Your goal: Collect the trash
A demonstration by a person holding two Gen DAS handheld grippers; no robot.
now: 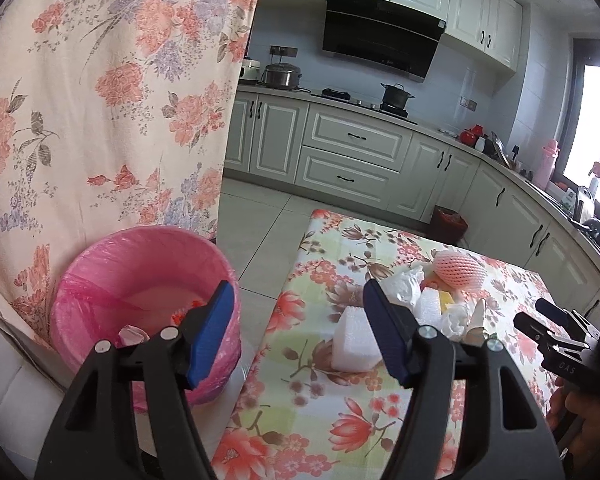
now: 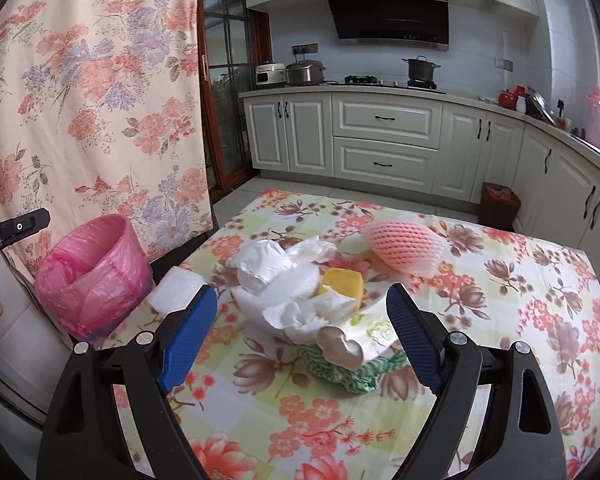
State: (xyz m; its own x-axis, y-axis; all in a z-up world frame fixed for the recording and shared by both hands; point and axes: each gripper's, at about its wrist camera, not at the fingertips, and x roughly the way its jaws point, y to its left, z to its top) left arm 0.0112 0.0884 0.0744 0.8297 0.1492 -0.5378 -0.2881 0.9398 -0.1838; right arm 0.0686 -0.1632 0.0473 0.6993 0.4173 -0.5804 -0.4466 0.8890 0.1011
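Trash point(image 2: 300, 304) lies heaped on the counter point(image 2: 500, 320) between my right fingers point(image 2: 412, 340), spread wide and empty. My left fingers point(image 1: 216, 328) gape wide too, over the counter's edge by the pink bin point(image 1: 140, 280). Beyond the heap lies a pink foam net point(image 2: 404, 246).

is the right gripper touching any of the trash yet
Apart. The right wrist view shows the right gripper open, with tablecloth visible between each finger and the trash pile.

My left gripper point(image 1: 300, 328) hangs with fingers spread between the pink-lined bin point(image 1: 140, 280) and the table's point(image 1: 320, 400) trash pile point(image 1: 440, 296).
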